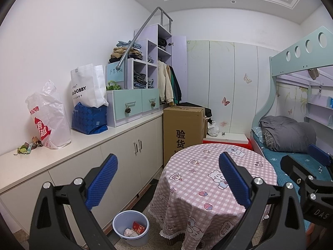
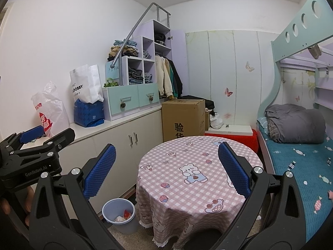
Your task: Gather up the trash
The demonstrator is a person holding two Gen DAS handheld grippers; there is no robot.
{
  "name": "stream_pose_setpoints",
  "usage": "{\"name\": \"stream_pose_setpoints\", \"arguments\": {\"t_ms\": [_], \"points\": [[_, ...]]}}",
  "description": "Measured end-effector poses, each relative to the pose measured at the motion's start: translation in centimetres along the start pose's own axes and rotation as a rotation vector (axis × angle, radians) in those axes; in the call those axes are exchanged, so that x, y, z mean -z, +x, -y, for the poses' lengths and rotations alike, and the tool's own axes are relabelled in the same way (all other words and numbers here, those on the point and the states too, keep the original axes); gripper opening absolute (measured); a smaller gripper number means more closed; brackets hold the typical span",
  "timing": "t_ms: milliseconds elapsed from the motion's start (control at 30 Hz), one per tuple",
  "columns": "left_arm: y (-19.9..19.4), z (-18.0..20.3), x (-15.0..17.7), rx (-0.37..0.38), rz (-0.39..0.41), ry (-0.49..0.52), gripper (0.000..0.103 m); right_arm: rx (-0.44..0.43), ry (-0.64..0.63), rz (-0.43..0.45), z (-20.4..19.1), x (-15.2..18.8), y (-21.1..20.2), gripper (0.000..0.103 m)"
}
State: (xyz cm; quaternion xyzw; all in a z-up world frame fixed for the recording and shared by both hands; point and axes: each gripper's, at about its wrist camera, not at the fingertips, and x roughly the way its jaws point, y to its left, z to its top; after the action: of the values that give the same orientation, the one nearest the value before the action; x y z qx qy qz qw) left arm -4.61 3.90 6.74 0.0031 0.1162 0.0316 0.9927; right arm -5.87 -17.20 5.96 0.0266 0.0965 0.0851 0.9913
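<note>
A blue-grey trash bin (image 1: 131, 227) stands on the floor between the cabinet and the round table; it holds a red wrapper and crumpled paper. It also shows in the right wrist view (image 2: 119, 215). Small scraps of trash (image 1: 27, 146) lie on the white counter at the far left, beside a white plastic bag (image 1: 50, 116). My left gripper (image 1: 167, 180) is open and empty, held above the table's near edge. My right gripper (image 2: 164, 169) is open and empty over the table. The left gripper also shows at the left of the right wrist view (image 2: 41, 135).
A round table with a pink checked cloth (image 2: 193, 173) is in front. A white cabinet counter (image 1: 87, 143) runs along the left, with bags and a drawer unit. A cardboard box (image 1: 183, 131) stands behind the table. A bunk bed (image 2: 301, 156) is on the right.
</note>
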Motion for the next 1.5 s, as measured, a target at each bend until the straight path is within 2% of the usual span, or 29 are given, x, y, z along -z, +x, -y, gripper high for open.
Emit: {"name": "stream_pose_setpoints", "arguments": {"t_ms": [1500], "points": [[0.58,-0.61,0.34,0.006,-0.015,0.01,0.096,-0.008,-0.004,-0.024,0.65,0.72,0.78,0.097]]}}
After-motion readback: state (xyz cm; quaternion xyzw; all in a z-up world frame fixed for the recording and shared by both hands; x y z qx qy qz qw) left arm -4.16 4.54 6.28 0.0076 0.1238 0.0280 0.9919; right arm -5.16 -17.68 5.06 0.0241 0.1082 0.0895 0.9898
